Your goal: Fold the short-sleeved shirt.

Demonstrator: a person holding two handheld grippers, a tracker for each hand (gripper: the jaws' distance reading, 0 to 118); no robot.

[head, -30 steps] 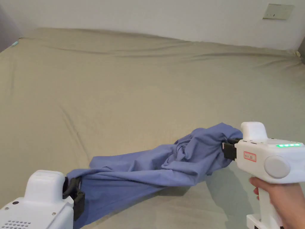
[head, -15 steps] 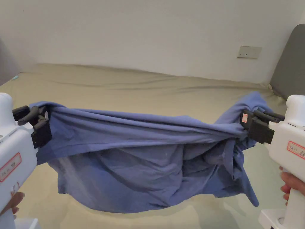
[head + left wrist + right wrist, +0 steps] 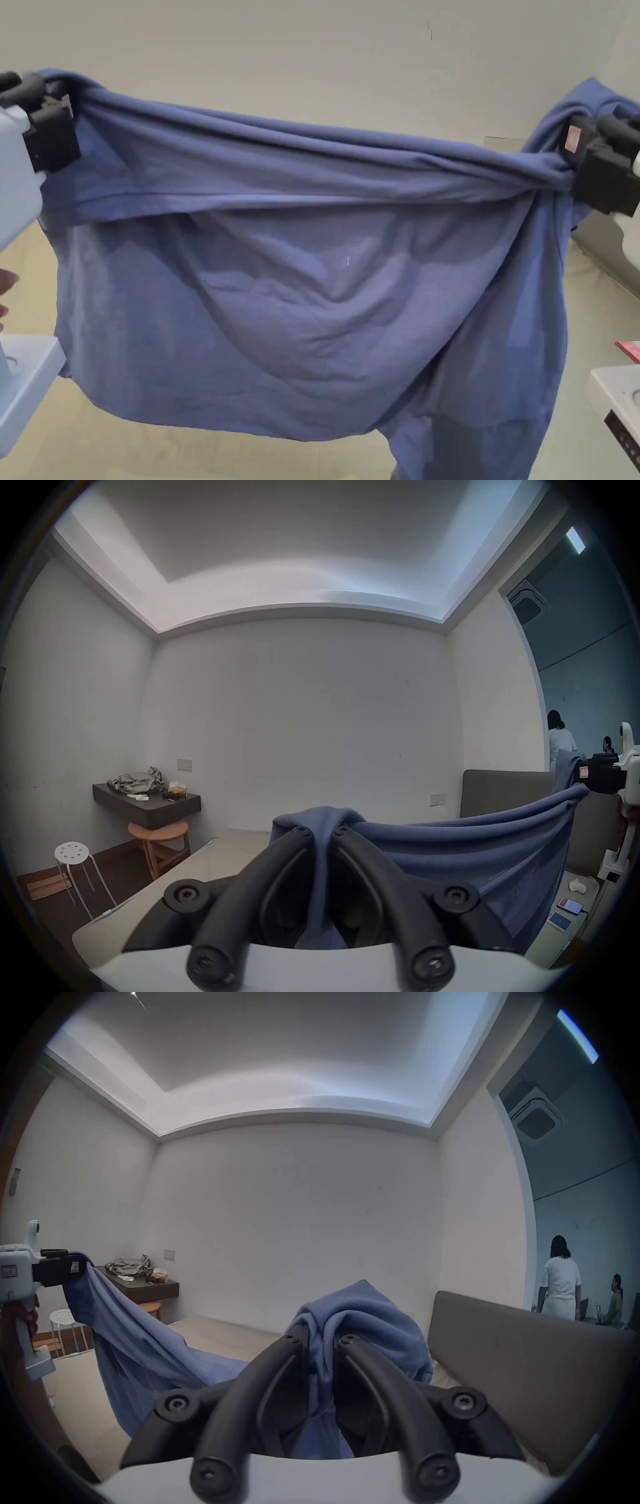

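The blue short-sleeved shirt [image 3: 312, 281] hangs in the air, stretched between both grippers above the bed. My left gripper [image 3: 59, 103] is shut on its upper left edge, at the head view's top left. My right gripper [image 3: 572, 153] is shut on the bunched upper right edge. The cloth sags in the middle and a longer part droops at the lower right. In the left gripper view both jaws of the left gripper [image 3: 320, 831] pinch a blue fold of the shirt [image 3: 467, 843]. In the right gripper view the right gripper [image 3: 320, 1333] clamps a thick wad of the shirt [image 3: 360, 1321].
The beige bed [image 3: 94, 444] lies under the shirt, with a grey headboard [image 3: 519, 1355] to the right. A dark shelf [image 3: 145, 804], a wooden stool [image 3: 159, 840] and a white stool [image 3: 72, 854] stand by the far wall. Two people [image 3: 561, 1279] are beyond the doorway. Phones [image 3: 568, 906] lie on the bed's right side.
Both grippers have lifted the shirt off the bed and pulled it wide apart; it now hangs spread high in front of the wall. The head camera has tilted up.
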